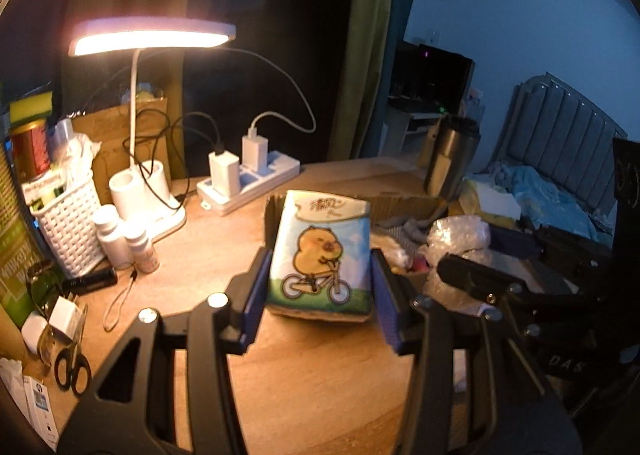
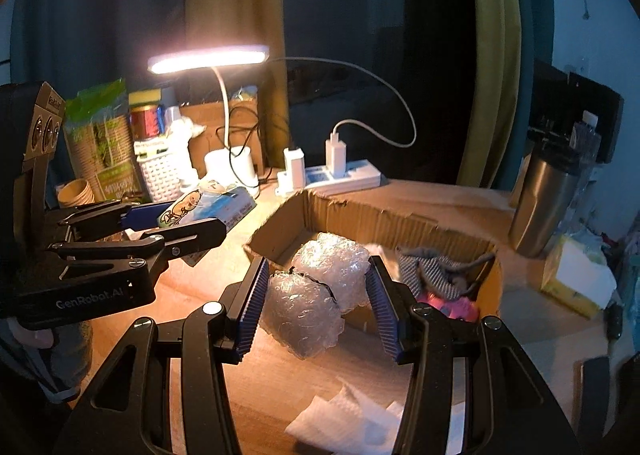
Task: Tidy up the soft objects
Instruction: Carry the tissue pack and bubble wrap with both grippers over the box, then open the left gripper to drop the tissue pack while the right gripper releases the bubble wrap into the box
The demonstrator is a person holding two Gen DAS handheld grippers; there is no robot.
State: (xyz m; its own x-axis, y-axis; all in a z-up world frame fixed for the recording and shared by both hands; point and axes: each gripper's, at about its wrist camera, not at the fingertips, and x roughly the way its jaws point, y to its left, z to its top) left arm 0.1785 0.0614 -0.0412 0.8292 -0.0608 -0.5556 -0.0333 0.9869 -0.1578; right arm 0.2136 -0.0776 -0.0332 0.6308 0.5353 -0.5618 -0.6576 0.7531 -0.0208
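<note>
A soft tissue pack (image 1: 320,251) printed with a cartoon animal on a bicycle hangs above the wooden desk, and my left gripper (image 1: 320,295) is shut on its sides. In the right wrist view that left gripper (image 2: 176,221) holds the same tissue pack (image 2: 208,203) left of the box. My right gripper (image 2: 318,295) is shut on a wad of bubble wrap (image 2: 312,303), lifted at the near edge of the open cardboard box (image 2: 360,211). A grey striped cloth (image 2: 432,267) and something pink (image 2: 452,305) lie in the box. The right gripper's (image 1: 480,283) jaws are hidden in the left wrist view.
A lit desk lamp (image 1: 152,35), a power strip (image 1: 248,183) with chargers, a white basket (image 1: 68,223) and small bottles (image 1: 112,235) crowd the back left. A steel tumbler (image 2: 544,203) and yellow tissue pack (image 2: 576,279) stand right. Paper towel (image 2: 352,423) lies near the front.
</note>
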